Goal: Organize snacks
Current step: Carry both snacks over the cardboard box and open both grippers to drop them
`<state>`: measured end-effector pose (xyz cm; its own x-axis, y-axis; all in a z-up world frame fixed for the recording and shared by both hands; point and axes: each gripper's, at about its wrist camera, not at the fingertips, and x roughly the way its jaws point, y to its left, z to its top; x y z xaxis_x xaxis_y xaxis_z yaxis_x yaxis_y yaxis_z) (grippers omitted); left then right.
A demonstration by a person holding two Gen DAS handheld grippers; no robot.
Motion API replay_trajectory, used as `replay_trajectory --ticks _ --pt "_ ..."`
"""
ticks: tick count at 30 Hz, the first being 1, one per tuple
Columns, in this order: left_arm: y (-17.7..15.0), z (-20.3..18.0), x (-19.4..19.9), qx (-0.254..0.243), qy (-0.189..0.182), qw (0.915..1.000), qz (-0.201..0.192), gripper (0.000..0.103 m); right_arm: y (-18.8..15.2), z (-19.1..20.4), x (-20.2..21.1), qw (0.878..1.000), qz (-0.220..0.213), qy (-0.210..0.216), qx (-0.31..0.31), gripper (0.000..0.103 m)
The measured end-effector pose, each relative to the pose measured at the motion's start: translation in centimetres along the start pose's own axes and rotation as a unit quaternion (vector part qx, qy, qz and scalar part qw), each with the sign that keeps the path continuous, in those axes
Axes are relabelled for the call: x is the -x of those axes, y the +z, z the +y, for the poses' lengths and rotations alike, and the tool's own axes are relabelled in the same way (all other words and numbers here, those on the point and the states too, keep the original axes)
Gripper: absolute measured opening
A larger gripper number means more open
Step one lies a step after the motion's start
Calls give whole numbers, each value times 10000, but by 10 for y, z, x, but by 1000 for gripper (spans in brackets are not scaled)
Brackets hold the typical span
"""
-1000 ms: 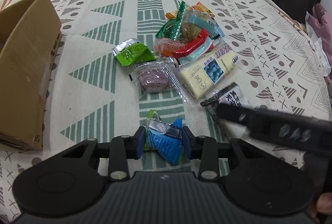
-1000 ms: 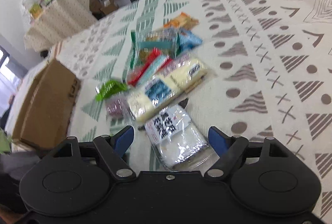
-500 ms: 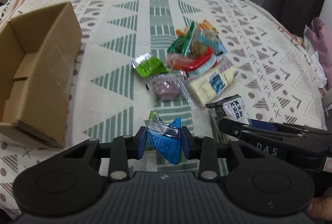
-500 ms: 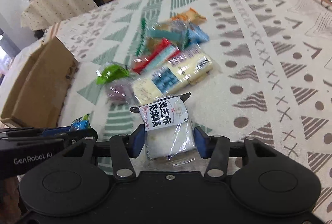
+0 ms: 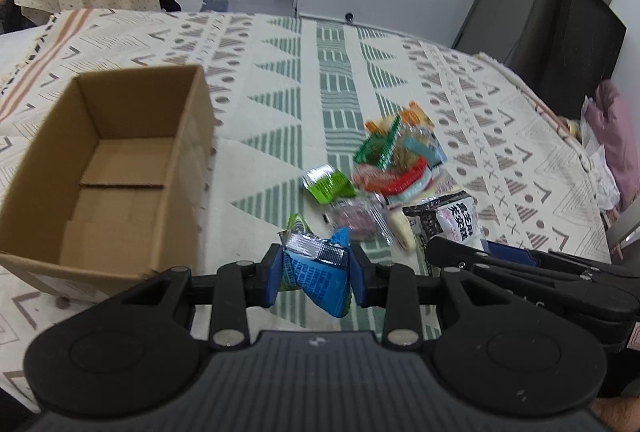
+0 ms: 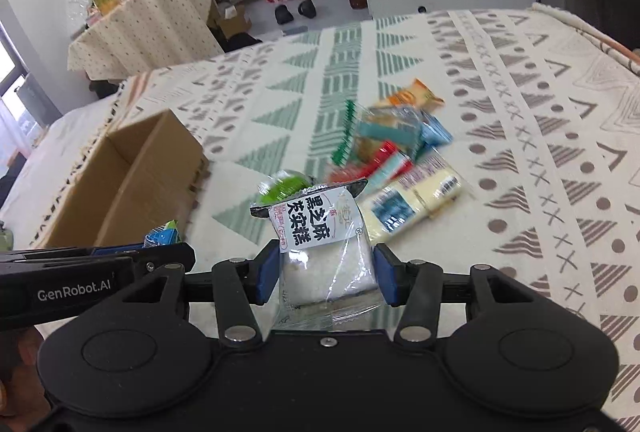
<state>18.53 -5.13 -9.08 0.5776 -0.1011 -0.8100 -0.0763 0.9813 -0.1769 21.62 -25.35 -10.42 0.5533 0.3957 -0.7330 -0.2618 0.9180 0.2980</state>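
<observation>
Patterned tablecloth [image 5: 280, 104] underneath; left fingers [image 5: 272, 274] pinch blue packet [image 5: 320, 280], right fingers [image 6: 267, 274] white cake [image 6: 324, 256]

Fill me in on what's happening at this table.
A person is sorting snacks with a handheld gripper in each hand. The left gripper is shut on a blue packet, and the right gripper is shut on a white cake pack. Both are held above the tablecloth. The cardboard box at left sits open with nothing in it, and the other snacks lie in a pile to its right.
</observation>
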Motion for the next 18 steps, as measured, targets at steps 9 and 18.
replay_trajectory --ticks 9,18 --pt "13 29 27 218 73 9992 -329 34 10 32 7 9997 -182 132 32 48" --pt "22 62 43 489 155 9975 -483 34 16 63 6 9992 -284 253 76 48"
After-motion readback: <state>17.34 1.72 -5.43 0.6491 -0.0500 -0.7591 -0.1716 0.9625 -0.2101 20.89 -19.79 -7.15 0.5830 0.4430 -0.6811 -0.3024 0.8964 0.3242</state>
